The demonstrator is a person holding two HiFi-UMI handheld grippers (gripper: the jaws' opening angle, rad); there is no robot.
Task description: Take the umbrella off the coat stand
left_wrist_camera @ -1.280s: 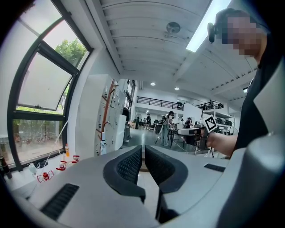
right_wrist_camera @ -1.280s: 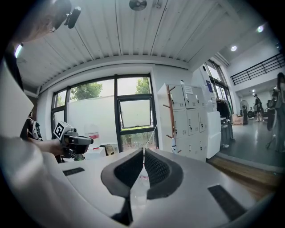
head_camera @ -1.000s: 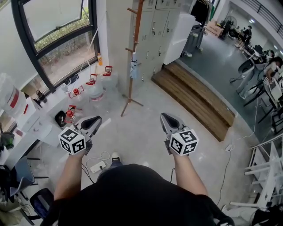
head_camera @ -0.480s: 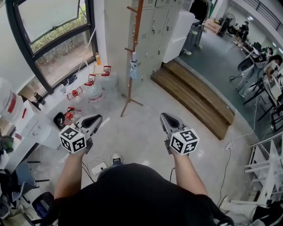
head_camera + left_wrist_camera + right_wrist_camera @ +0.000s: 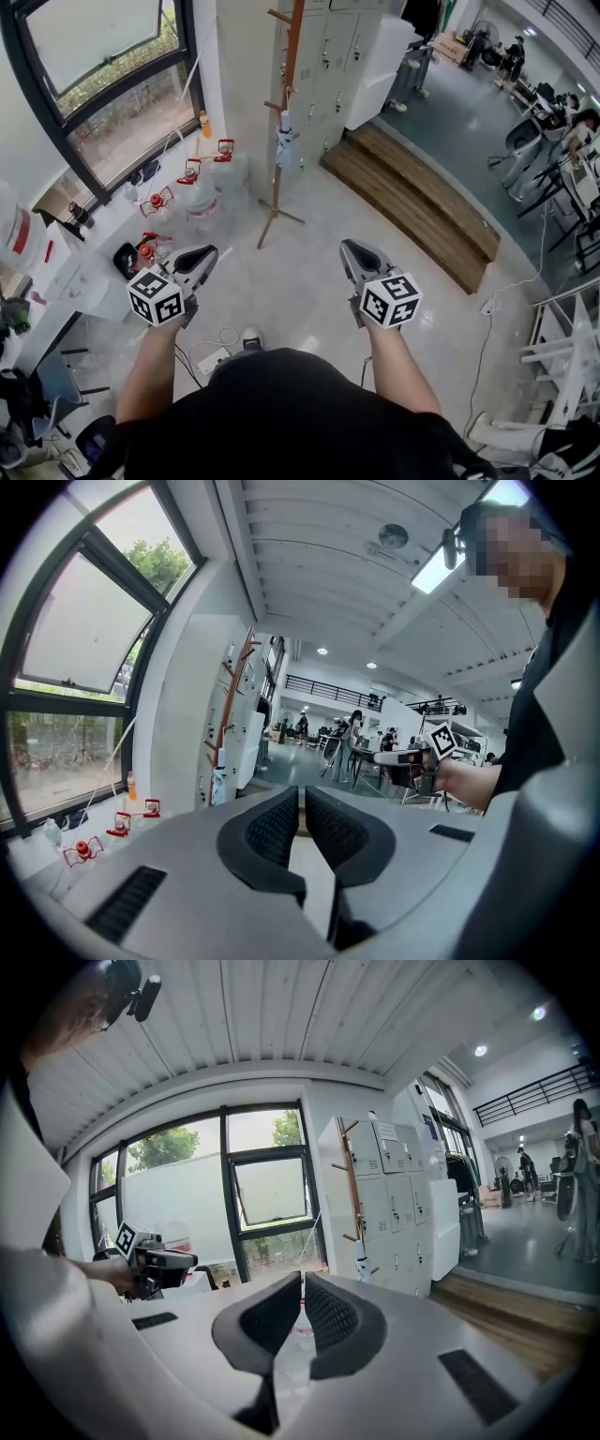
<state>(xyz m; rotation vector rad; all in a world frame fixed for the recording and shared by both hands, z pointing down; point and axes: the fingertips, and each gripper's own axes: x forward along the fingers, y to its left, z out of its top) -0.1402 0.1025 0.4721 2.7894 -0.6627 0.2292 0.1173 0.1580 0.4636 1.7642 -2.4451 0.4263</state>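
A folded pale-blue umbrella [image 5: 284, 142] hangs upright from a low peg on the brown wooden coat stand [image 5: 289, 84], which stands in front of the grey lockers. Both grippers are held level in front of the person's body, well short of the stand and apart from it. My left gripper [image 5: 204, 257] is shut with nothing between its pads. My right gripper [image 5: 349, 251] is shut and empty too. In the left gripper view the umbrella [image 5: 218, 786] and stand [image 5: 234, 700] lie left of the jaws. In the right gripper view the umbrella [image 5: 361, 1266] and stand [image 5: 352, 1190] lie right of them.
Water jugs with red handles [image 5: 202, 193] stand along the window wall at the left. A low wooden platform [image 5: 422, 211] runs along the right of the stand. Lockers [image 5: 330, 56] are behind it. A power strip [image 5: 210, 357] lies on the floor by the person's foot.
The person has stepped a little toward the coat stand, so the floor items at the left slide down the view. Both grippers keep their pose and stay shut.
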